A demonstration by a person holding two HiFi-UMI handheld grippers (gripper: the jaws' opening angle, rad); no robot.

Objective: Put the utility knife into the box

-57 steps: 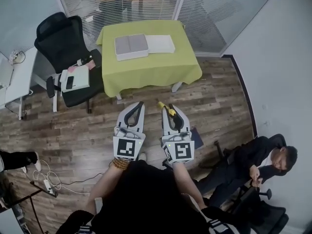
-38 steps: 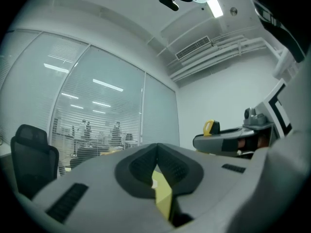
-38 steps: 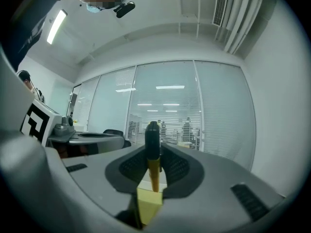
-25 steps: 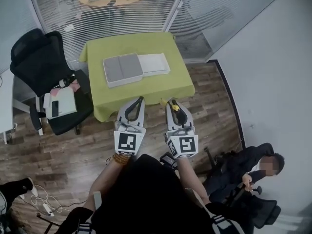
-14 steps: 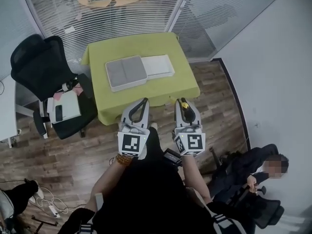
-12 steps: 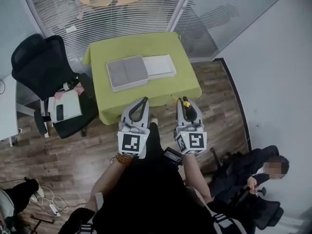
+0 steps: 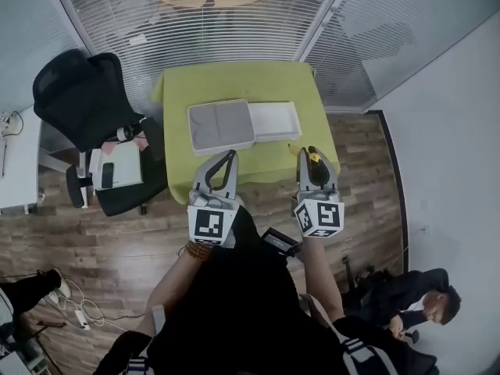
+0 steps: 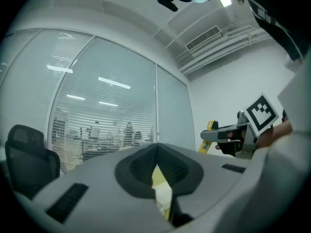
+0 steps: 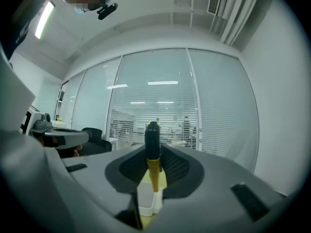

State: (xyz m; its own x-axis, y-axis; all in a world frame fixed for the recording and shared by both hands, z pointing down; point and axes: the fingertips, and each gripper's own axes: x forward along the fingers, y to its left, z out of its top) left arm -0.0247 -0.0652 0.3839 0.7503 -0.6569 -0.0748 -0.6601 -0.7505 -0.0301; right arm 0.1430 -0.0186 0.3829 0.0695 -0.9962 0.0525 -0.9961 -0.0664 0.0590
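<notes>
A grey box (image 7: 221,126) lies open on the green-clothed table (image 7: 242,80), with a white tray-like half (image 7: 273,120) beside it on the right. My right gripper (image 7: 312,153) is shut on the yellow and black utility knife (image 7: 315,158), held over the table's near right edge. In the right gripper view the knife (image 9: 153,147) stands upright between the jaws of the right gripper (image 9: 153,154), above a white box corner (image 9: 146,203). My left gripper (image 7: 230,156) is shut and holds nothing, just short of the table's front edge; its jaws meet in the left gripper view (image 8: 156,149).
A black office chair (image 7: 86,100) stands left of the table, and a seat with papers and a phone (image 7: 116,166) is beside it. A person sits at the bottom right (image 7: 406,303). Glass walls with blinds close the room behind the table. Cables lie on the wooden floor (image 7: 62,303).
I have walked up to the table; both grippers have gone from over the floor to its front edge. The knife has stayed in the right gripper.
</notes>
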